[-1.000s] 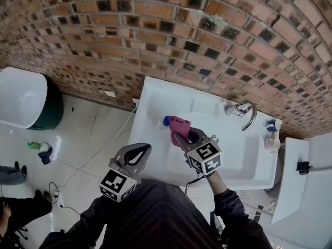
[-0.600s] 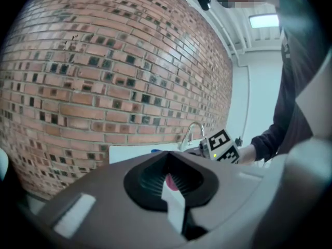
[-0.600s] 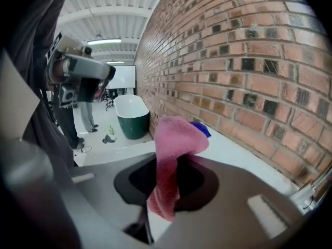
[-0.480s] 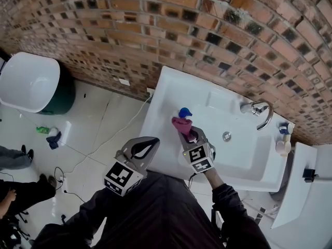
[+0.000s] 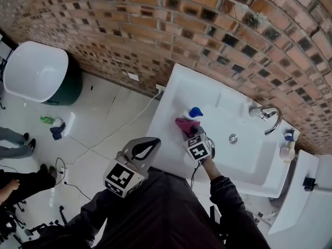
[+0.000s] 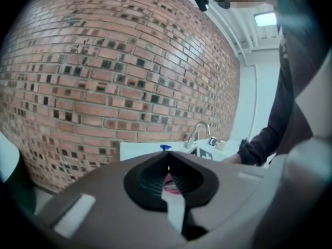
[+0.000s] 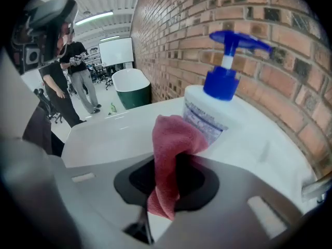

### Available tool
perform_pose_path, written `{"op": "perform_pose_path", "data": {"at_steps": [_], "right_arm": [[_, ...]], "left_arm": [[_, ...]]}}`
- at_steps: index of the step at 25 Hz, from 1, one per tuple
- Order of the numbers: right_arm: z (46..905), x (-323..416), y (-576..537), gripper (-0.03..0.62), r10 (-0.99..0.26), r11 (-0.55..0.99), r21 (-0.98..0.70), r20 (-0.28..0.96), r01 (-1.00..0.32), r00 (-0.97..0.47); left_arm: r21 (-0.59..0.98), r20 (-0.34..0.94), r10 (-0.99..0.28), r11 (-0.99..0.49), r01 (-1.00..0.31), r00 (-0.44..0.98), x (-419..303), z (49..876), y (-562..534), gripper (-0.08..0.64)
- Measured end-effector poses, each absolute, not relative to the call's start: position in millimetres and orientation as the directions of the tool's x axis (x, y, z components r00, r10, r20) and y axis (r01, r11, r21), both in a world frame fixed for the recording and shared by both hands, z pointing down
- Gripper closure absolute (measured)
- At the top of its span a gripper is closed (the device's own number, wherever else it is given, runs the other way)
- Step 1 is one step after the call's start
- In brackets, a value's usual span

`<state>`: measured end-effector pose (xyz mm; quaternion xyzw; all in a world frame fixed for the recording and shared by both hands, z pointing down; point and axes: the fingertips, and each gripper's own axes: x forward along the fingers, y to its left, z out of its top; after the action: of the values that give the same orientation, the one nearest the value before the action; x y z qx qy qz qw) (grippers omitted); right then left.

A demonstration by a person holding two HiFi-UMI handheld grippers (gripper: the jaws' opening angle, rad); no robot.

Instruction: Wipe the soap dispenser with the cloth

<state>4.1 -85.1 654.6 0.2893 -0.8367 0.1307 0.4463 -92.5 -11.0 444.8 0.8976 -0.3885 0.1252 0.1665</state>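
- Head view: right gripper [image 5: 188, 134] reaches over the left part of the white sink [image 5: 171, 95]; its jaws are clenched on a pink cloth [image 5: 183, 124], marker cube facing up
- Head view: soap dispenser [image 5: 194, 112], a white bottle with a blue pump, stands upright on the sink's left side beside the basin, in front of the brick wall [image 5: 155, 30]; the bunched cloth lies against its near side
- Head view: left gripper [image 5: 153, 141] is held off the sink's left edge, over the tiled floor [image 5: 98, 118], apart from the dispenser; nothing shows in it; faucet [image 5: 270, 115] sits at the sink's far right
- Left gripper view: jaws pressed fully together, tip to tip, nothing clamped between them; beyond them the sink edge, the blue pump head and the faucet; a scrap of pink shows past the jaws, not in them
- Right gripper view: jaws grasping the cloth; one fold runs down between the pads and hangs out below, the upper bunch pushes forward and touches the lower, labelled body of the dispenser
- Right gripper view: bottle upright on the white deck, pump spout pointing to the right of this view, brick wall just behind it
- Right gripper view: at far left, a white tub [image 7: 129, 82] on a dark green base, and two people [image 7: 72, 66] standing on the floor
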Motion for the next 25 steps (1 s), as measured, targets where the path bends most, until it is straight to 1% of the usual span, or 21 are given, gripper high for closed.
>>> {"op": "perform_pose_path", "data": {"at_steps": [2, 7, 13, 18, 21, 25], "right_arm": [[660, 2, -82, 0.523, -0.347, 0.794, 0.008, 0.826, -0.607, -0.444], [623, 6, -75, 0.523, -0.399, 0.764, -0.056, 0.742, -0.642, -0.539], [573, 55, -75, 0.523, -0.472, 0.642, -0.192, 0.664, -0.742, -0.580], [553, 76, -100, 0.523, -0.511, 0.561, -0.285, 0.619, -0.777, -0.596], [557, 75, -113, 0.523, -0.502, 0.546, -0.327, 0.610, -0.772, -0.613], [586, 70, -120, 0.523, -0.454, 0.522, -0.367, 0.644, -0.770, -0.616]], "left_arm": [[0.205, 0.352, -0.658, -0.639, -0.741, 0.665, -94, 446, -11, 0.560], [0.215, 0.354, -0.654, -0.639, -0.739, 0.669, -91, 453, -17, 0.559], [0.237, 0.341, -0.621, -0.670, -0.704, 0.706, -75, 458, -31, 0.558], [0.240, 0.332, -0.603, -0.690, -0.683, 0.725, -65, 458, -40, 0.560], [0.239, 0.336, -0.601, -0.690, -0.683, 0.725, -64, 458, -42, 0.558], [0.246, 0.348, -0.612, -0.671, -0.699, 0.710, -69, 461, -42, 0.560]]}}
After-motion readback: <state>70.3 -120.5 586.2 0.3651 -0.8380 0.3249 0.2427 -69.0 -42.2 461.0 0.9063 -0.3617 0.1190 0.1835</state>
